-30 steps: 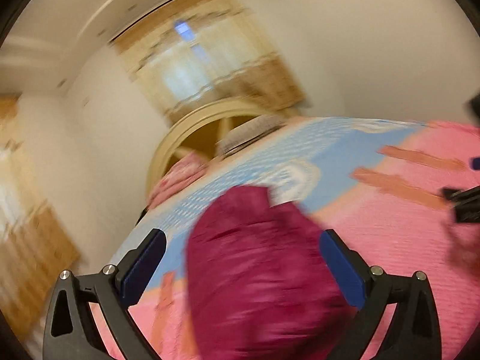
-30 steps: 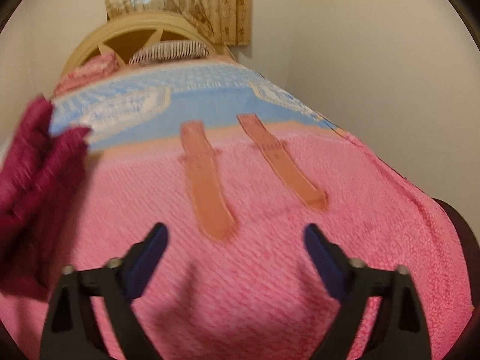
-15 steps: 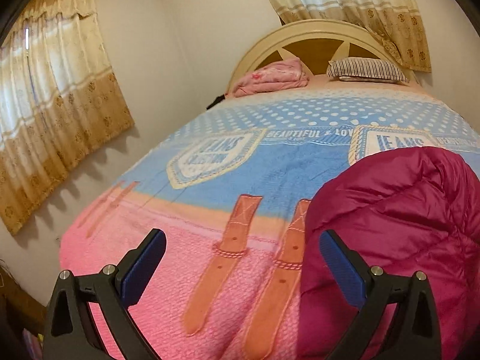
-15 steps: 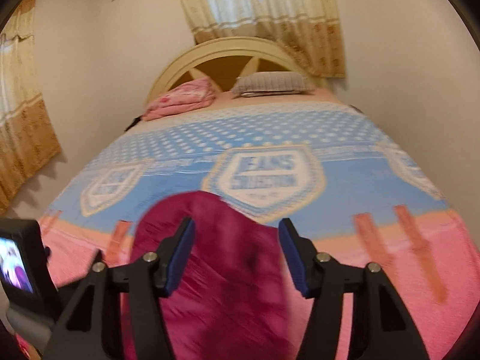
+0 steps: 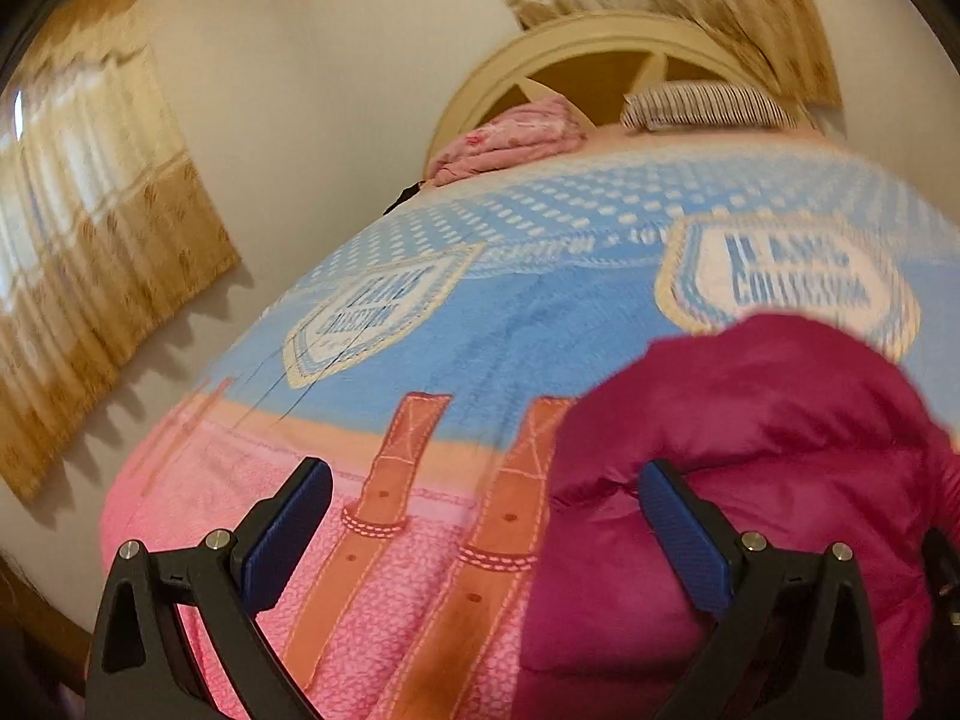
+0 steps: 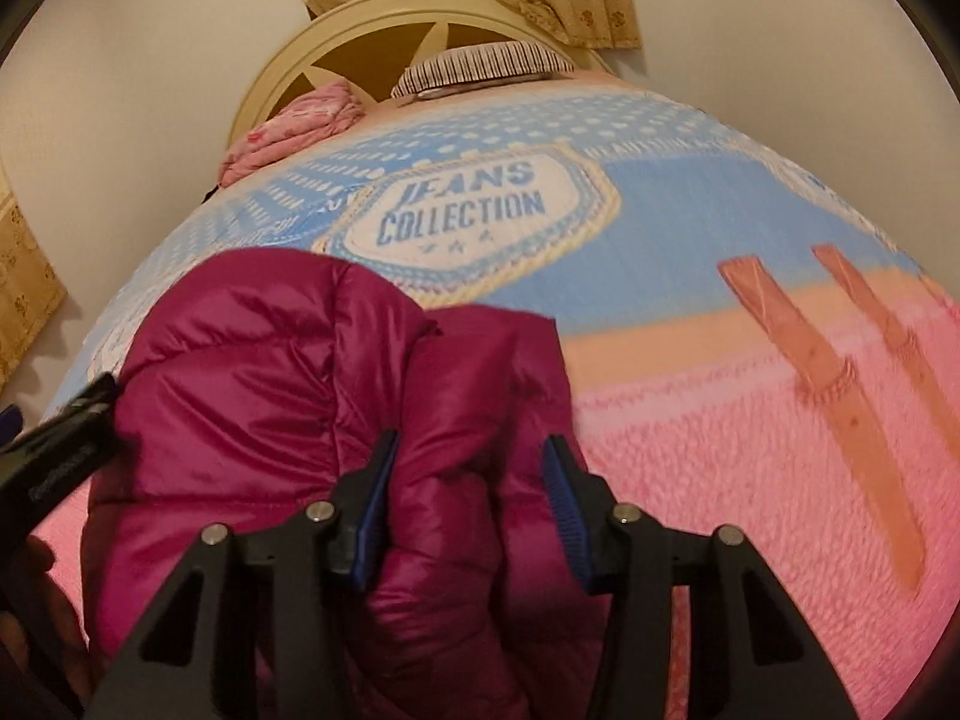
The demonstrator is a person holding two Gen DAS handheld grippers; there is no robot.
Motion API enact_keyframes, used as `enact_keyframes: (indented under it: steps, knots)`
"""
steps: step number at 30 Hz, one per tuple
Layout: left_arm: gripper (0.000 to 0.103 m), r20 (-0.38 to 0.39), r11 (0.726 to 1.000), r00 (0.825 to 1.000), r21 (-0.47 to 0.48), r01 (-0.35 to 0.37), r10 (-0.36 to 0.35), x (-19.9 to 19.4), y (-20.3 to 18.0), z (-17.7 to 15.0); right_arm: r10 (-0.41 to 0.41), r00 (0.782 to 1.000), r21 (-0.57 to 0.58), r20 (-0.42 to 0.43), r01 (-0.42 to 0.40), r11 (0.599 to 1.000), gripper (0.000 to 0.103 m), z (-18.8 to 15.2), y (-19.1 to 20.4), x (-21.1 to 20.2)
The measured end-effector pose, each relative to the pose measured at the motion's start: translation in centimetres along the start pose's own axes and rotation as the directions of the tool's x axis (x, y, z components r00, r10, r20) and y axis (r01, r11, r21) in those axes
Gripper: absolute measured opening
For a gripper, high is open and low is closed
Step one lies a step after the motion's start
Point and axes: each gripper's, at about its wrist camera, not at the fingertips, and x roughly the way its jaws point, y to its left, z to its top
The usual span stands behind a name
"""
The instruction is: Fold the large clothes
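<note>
In the left wrist view, the left hand-held gripper (image 5: 483, 525) sits at the bottom of the frame with its blue-padded jaws spread wide and nothing between them. Under the gap lies the pink, blue and orange printed blanket (image 5: 420, 360) covering the bed. The puffy magenta quilted jacket (image 5: 774, 468) is bunched in the lower right, lying on the blanket, with the gripper's right-hand finger in front of its near edge; whether they touch cannot be told. At the top centre stands a cream arched wooden headboard (image 5: 600, 42), with a crumpled pink cloth (image 5: 510, 138) and a striped pillow (image 5: 702, 105) before it. Beige patterned curtains (image 5: 102, 240) hang at the left.

In the right wrist view, the right hand-held gripper (image 6: 468, 510) is at the bottom centre, jaws partly released and straddling a fold of the jacket (image 6: 288, 396), which fills the lower left and centre; the pads do not clearly clamp the fabric. The left gripper's black body (image 6: 60, 438) shows at the left edge, beside the jacket. The blanket (image 6: 750, 450) spreads to the right.
</note>
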Motion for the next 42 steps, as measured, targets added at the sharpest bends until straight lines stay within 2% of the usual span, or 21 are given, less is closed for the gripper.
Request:
enact_keyframes:
  steps: [2, 4, 17, 25, 42]
  knots:
    - [0.102, 0.008, 0.998, 0.999, 0.044, -0.041, 0.040, 0.6, -1.4, -0.8, 0.004, 1.000, 0.009, 0.008, -0.004, 1.000, 0.050, -0.3, -0.1, 0.1]
    - [0.102, 0.007, 0.998, 0.999, 0.042, -0.047, 0.047, 1.2, -1.7, -1.3, 0.001, 1.000, 0.004, 0.017, -0.001, 1.000, 0.050, -0.6, 0.1, 0.2]
    - [0.102, -0.065, 1.000, 0.998, 0.002, 0.016, -0.016, 3.8, -2.0, -2.5, 0.011, 1.000, 0.012, 0.006, -0.011, 1.000, 0.052, -1.8, -0.1, 2.1]
    - [0.102, -0.082, 1.000, 0.997, 0.008, 0.018, -0.018, 4.3, -2.2, -2.7, 0.021, 1.000, 0.030, -0.017, -0.021, 0.999, 0.054, -1.8, -0.4, 2.8]
    - [0.102, -0.104, 1.000, 0.994, 0.015, 0.027, -0.025, 4.9, -2.2, -3.0, -0.038, 0.999, -0.012, -0.029, 0.038, 0.999, 0.055, -1.8, 0.3, 3.3]
